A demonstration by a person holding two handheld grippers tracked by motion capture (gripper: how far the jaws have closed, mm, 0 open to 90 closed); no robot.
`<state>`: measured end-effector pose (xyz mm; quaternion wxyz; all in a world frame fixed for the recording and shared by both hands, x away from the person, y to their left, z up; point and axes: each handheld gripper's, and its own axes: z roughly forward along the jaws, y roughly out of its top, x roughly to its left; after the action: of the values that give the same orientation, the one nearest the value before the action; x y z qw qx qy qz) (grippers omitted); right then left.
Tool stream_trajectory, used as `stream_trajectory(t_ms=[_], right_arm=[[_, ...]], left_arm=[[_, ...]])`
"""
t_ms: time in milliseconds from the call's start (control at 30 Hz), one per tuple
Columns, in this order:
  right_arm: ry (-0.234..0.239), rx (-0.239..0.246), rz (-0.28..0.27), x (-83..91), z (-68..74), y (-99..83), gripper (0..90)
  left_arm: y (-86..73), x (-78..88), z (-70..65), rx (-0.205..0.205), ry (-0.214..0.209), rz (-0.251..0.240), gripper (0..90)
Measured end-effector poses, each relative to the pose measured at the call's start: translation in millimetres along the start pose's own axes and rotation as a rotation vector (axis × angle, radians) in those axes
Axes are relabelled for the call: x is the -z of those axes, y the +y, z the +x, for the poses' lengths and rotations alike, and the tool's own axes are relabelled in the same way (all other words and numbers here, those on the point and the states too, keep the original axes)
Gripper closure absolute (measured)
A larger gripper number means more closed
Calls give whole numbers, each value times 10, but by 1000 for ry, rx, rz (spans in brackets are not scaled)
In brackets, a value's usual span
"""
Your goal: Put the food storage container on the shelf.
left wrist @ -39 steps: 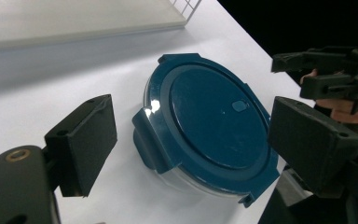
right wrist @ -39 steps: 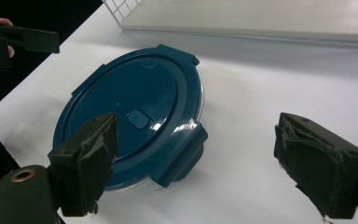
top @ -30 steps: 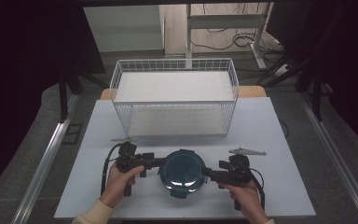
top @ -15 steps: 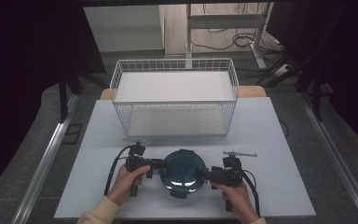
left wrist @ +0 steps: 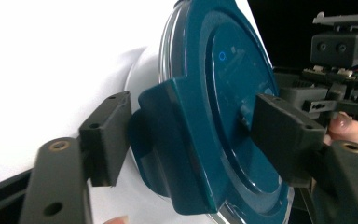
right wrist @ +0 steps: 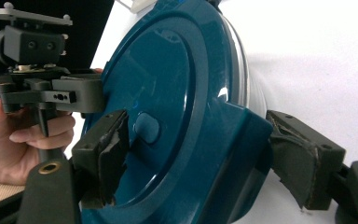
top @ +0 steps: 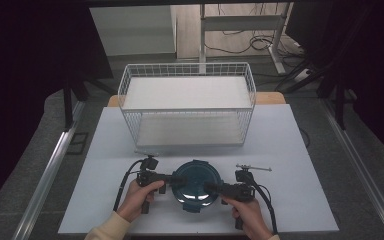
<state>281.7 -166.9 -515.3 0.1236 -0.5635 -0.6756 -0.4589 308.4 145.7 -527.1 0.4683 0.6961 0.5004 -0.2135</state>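
Overhead light falls evenly on the white table (top: 300, 165), which reads bright while the surrounding room sinks into near black. In the high view the picture is soft and slightly grainy. In both gripper views the table surface burns out to featureless white. The teal lid (right wrist: 168, 93) carries small specular glare spots and casts a soft grey shadow. Nearest jaw parts are mildly blurred.
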Motion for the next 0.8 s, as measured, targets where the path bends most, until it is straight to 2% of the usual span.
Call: stream_trajectory(t_ms=[100, 267, 367, 433, 500, 600, 700, 800], right_arm=[[-5, -6, -34, 21, -9, 8, 292], [-18, -5, -49, 54, 9, 5, 345], [-22, 0, -57, 60, 12, -5, 346], [-9, -20, -53, 56, -12, -11, 335], [18, -63, -43, 58, -48, -22, 311], [47, -91, -21, 63, -82, -58, 300], [51, -89, -22, 81, -72, -88, 319], [44, -89, -32, 110, -61, -86, 358]], left_arm=[[-2, 4, -2, -1, 3, -10, 332], [-11, 11, -3, 14, 6, -23, 350], [-12, 14, 2, 19, 0, -23, 356], [-15, 20, 13, 13, -7, -16, 356], [-19, 25, 18, 12, -13, 3, 344], [-48, 30, -4, 0, -1, 23, 291], [-102, 53, -9, 10, -13, 17, 311], [-108, 72, 25, 67, -35, 9, 348]])
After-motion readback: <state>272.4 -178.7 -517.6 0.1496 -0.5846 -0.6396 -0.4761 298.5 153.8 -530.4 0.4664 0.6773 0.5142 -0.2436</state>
